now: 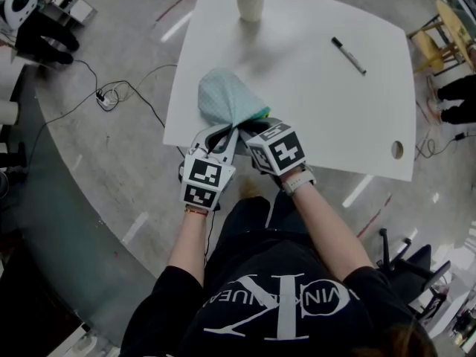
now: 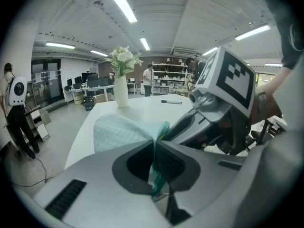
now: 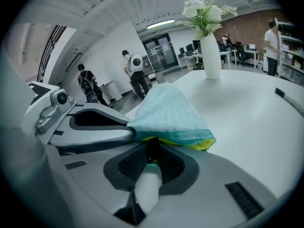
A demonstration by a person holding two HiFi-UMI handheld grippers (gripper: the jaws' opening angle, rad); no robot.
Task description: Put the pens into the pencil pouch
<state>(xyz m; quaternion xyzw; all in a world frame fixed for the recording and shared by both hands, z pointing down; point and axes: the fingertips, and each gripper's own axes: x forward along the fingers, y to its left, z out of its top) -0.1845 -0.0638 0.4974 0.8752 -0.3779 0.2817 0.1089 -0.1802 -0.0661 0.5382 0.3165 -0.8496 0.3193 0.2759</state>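
Person's in a black short-sleeved T-shirt (image 1: 282, 303) with big white lettering, plus black trousers (image 1: 249, 214). White wristband (image 1: 299, 180) on the right wrist, thin bracelet (image 1: 195, 211) on the left. The left gripper (image 1: 223, 131) and right gripper (image 1: 251, 127) are silver-grey shells with black ribbed pads (image 2: 168, 163). Each one carries a cube (image 1: 279, 151) of black-and-white square markers.

Woven cloth pouch (image 1: 227, 99), smooth matt table (image 1: 320, 103)
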